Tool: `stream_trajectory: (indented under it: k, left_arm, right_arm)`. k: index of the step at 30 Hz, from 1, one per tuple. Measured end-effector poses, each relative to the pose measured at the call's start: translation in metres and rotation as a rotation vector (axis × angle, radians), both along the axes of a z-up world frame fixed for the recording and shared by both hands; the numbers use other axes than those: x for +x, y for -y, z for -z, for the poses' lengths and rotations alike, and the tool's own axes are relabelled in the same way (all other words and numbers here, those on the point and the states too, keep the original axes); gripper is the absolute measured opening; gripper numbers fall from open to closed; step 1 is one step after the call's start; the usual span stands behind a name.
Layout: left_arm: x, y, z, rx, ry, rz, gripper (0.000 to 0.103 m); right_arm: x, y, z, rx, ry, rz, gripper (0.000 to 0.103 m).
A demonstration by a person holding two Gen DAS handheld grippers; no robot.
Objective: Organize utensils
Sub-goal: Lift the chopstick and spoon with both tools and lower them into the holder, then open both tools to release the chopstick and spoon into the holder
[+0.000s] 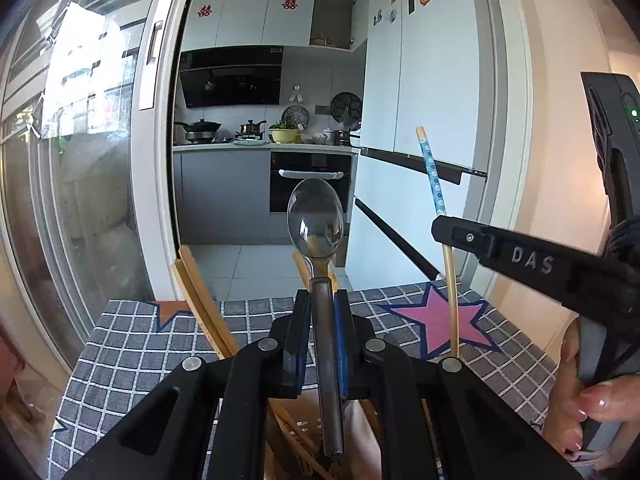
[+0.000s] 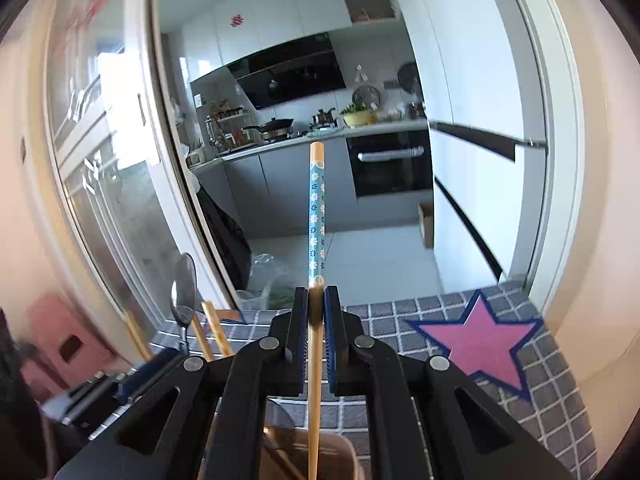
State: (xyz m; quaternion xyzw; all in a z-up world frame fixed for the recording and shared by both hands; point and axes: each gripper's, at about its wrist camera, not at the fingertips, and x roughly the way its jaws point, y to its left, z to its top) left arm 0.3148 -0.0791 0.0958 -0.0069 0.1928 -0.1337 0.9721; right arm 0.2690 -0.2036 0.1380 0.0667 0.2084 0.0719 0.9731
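Observation:
My left gripper (image 1: 323,300) is shut on the handle of a metal spoon (image 1: 316,220), whose bowl points up and away. My right gripper (image 2: 316,296) is shut on a wooden chopstick (image 2: 317,208) with a blue flowered top. The chopstick's thin end reaches down into a brownish utensil holder (image 2: 346,450) just below the jaws. The left wrist view shows the right gripper (image 1: 444,232) at the right, clamping the same chopstick (image 1: 430,172) upright. From the right wrist, the left gripper (image 2: 182,348) with the spoon (image 2: 184,288) is at the lower left.
A grey checked tablecloth (image 1: 132,344) with a pink star (image 1: 436,320) covers the table. More wooden chopsticks (image 1: 204,304) stick up from the holder (image 1: 298,436) at the left. A person's hand (image 1: 580,400) grips the right tool. Beyond are a glass sliding door, a kitchen and a white fridge.

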Motion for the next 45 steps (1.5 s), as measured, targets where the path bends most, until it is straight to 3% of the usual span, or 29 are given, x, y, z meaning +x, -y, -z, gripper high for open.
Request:
stream_trajectory:
  k: [7,15,25,36,39,42,45]
  left_arm:
    - [-0.009,0.003,0.016,0.038,0.003,-0.019,0.043]
    - [-0.015,0.004,0.027,0.084,-0.022,-0.013,0.043]
    - [-0.023,0.003,0.033,0.103,-0.059,-0.009,0.044]
    - [-0.037,-0.007,0.021,0.075,-0.082,-0.021,0.044]
    - [-0.044,-0.01,0.017,0.072,-0.095,-0.021,0.044]
    - [-0.051,-0.015,0.015,0.062,-0.126,-0.025,0.044]
    - [-0.06,-0.02,0.015,0.071,-0.162,-0.036,0.044]
  right_arm:
    - [-0.013,-0.019,0.031,-0.108,0.027,-0.021,0.008]
    - [-0.029,-0.024,0.047,-0.139,0.007,-0.06,0.008]
    - [-0.035,-0.019,0.056,-0.109,-0.076,-0.094,0.008]
    - [-0.037,-0.012,0.057,-0.066,-0.172,-0.103,0.009]
    - [-0.043,-0.009,0.055,-0.053,-0.189,-0.095,0.016]
    - [-0.052,-0.003,0.052,-0.015,-0.208,-0.084,0.034]
    - [-0.064,0.0,0.048,0.016,-0.221,-0.08,0.037]
